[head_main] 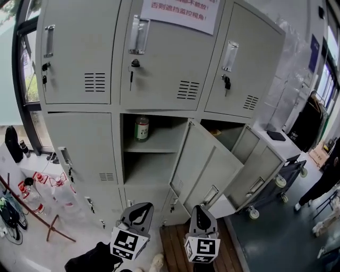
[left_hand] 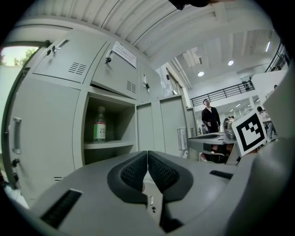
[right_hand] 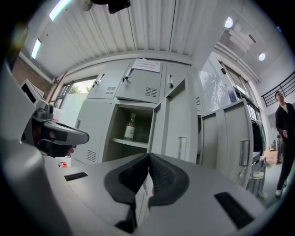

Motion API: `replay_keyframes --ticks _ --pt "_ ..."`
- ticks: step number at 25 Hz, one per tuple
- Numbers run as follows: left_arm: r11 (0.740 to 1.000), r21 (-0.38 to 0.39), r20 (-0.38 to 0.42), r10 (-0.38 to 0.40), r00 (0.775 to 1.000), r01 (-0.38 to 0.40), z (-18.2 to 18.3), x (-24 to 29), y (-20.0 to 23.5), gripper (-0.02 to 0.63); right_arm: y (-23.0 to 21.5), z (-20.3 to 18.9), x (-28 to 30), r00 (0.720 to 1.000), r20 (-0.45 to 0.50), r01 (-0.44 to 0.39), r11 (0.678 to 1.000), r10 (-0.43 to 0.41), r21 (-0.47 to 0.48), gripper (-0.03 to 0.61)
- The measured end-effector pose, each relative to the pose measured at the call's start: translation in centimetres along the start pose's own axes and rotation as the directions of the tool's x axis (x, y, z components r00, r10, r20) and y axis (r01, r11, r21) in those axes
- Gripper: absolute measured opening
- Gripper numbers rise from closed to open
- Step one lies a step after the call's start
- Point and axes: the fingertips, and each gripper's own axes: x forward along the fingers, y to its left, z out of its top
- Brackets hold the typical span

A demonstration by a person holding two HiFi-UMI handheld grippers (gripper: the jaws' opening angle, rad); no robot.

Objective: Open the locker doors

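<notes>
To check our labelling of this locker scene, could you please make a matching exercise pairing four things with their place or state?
1 bottle
2 paper notice
3 left gripper
4 top left door

A jaws together, empty
B closed flat
C on a shelf in the open compartment
D stuck on the top middle door

Pairs: 1-C, 2-D, 3-A, 4-B

The lockers are pale grey all over, with shiny silver handles; the notice is white with red print; the bottle is clear with a green-and-white label; the left gripper and right gripper are grey with black, finely dimpled pads — each bears a white cube of black square markers; the floor is dark blue-grey, the wooden slats brown.
</notes>
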Motion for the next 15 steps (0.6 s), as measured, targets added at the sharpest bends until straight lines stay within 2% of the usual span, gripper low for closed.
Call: replay_keyframes --ticks 6,15 --pt "0.994 0.004 -0.004 0.108 0.994 -0.108 -0.2 -3.8 3.5 0.025 5.0 1.0 1.2 0.993 0.028 -0.113 0.993 0.113 0.013 0.017" --pt "0.966 0.003 -0.023 0.257 0.966 -0.257 -0.8 -9.2 8.1 0.025 12.4 1.7 2.4 0.965 0.049 -0.26 0.965 0.259 0.014 0.017"
